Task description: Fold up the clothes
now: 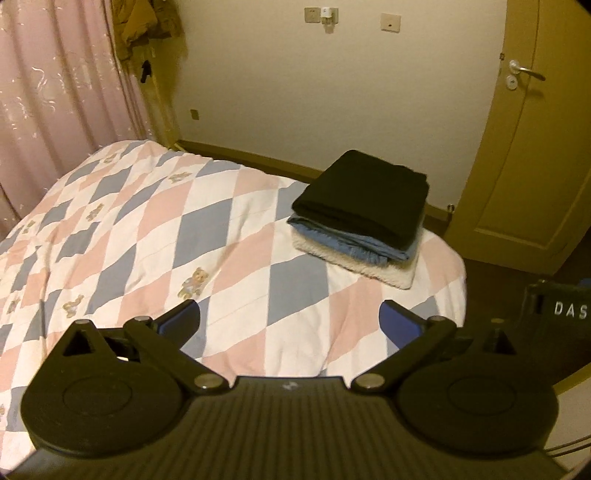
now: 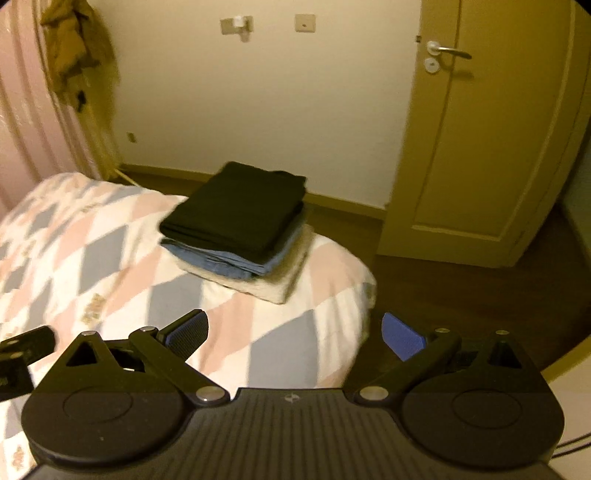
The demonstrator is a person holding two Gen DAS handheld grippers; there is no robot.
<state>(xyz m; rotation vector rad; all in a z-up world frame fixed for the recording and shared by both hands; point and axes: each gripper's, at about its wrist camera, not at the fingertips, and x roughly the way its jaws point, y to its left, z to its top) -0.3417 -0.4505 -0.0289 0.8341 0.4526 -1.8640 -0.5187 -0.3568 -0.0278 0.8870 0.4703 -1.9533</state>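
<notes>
A neat stack of folded clothes sits at the bed's far right corner: a black garment (image 1: pixel 365 194) on top, a blue one (image 1: pixel 354 245) under it, a white fleecy one (image 1: pixel 384 273) at the bottom. The right wrist view shows the same stack, with the black garment (image 2: pixel 238 206) topmost. My left gripper (image 1: pixel 290 321) hangs open above the quilt, well short of the stack, nothing between its blue pads (image 1: pixel 400 325). My right gripper (image 2: pixel 293 334) is open too, over the bed's right edge, empty.
The bed carries a pink, grey and white diamond quilt (image 1: pixel 155 236). A pink curtain (image 1: pixel 55 92) hangs at the left, with a brown jacket (image 1: pixel 144 26) beside it. A closed door (image 2: pixel 480 140) stands at the right over dark floor (image 2: pixel 461 295).
</notes>
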